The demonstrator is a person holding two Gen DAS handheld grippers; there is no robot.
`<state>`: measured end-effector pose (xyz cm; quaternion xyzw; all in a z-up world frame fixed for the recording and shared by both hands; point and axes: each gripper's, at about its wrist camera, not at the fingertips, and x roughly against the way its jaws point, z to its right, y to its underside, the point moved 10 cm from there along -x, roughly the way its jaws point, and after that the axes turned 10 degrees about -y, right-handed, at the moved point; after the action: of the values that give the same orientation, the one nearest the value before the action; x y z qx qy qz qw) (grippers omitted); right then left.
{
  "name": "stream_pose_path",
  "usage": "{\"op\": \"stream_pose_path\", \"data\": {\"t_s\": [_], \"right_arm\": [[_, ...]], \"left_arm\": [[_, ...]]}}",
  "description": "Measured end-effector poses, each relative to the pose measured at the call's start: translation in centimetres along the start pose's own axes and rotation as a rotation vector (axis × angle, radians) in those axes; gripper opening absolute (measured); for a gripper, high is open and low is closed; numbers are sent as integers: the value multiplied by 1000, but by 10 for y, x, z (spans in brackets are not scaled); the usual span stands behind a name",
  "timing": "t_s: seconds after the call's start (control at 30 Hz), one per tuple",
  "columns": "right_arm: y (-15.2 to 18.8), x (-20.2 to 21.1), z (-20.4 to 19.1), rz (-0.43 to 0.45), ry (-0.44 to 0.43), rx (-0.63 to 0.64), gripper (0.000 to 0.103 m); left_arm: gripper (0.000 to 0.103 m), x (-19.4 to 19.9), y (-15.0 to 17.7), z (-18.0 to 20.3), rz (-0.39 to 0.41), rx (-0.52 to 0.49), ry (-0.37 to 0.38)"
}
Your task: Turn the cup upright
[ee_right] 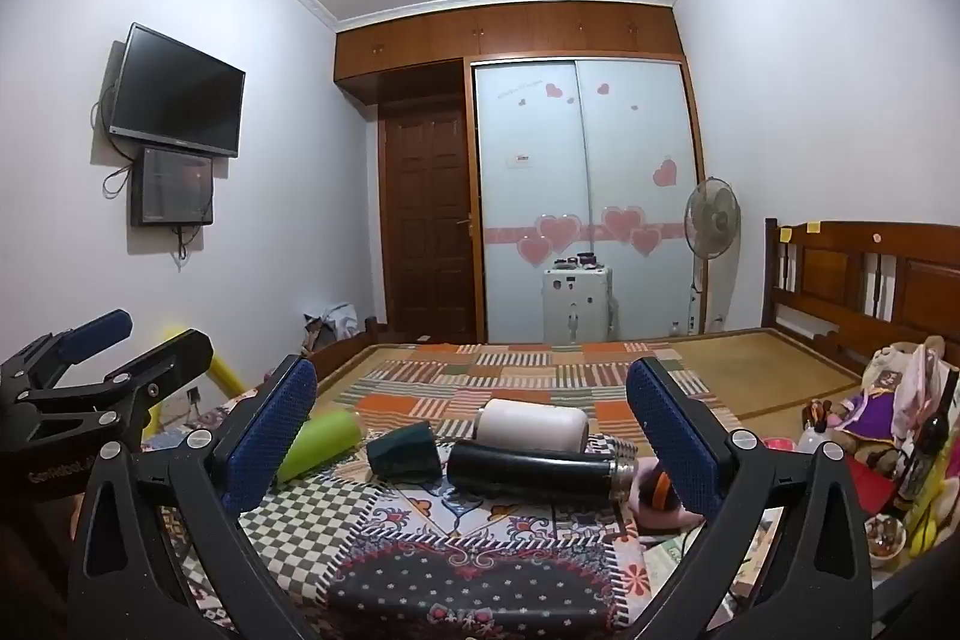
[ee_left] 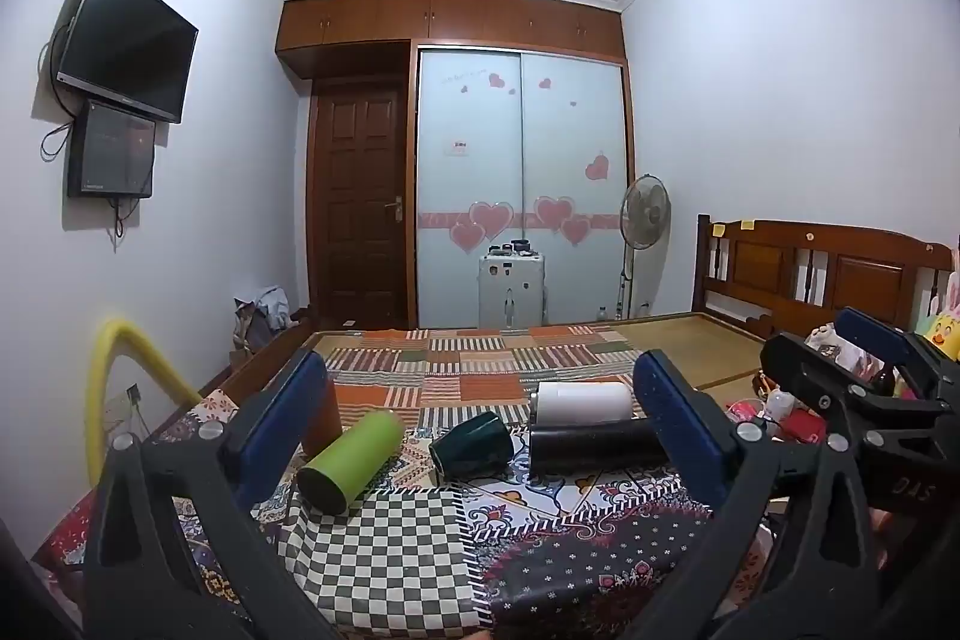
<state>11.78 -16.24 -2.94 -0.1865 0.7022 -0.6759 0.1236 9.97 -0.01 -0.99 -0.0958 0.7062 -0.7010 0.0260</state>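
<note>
Both grippers, left (ee_left: pixel 480 400) and right (ee_right: pixel 471 412), jaws spread empty, staged short of the toppled green cup (ee_left: pixel 474 445) for approach.

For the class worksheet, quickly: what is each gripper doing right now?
Left gripper: open, holding nothing.
Right gripper: open, holding nothing.

I saw a patterned cloth (ee_left: pixel 390 550) covering the table; on it lay a green cup (ee_left: pixel 354 460), mug (ee_left: pixel 474 445), black flask (ee_left: pixel 594 445) and white bottle (ee_left: pixel 585 400).
</note>
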Motion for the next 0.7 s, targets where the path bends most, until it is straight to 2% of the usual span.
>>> {"op": "stream_pose_path", "data": {"t_s": [0.3,0.7], "right_arm": [[1,-3,-6,-2,-2,-10,103],[8,-11,-16,-27,-19,-8,103]], "left_arm": [[103,9,9,-3,15,-12,-18],[103,-1,8,-11,-7,2,-37]]}}
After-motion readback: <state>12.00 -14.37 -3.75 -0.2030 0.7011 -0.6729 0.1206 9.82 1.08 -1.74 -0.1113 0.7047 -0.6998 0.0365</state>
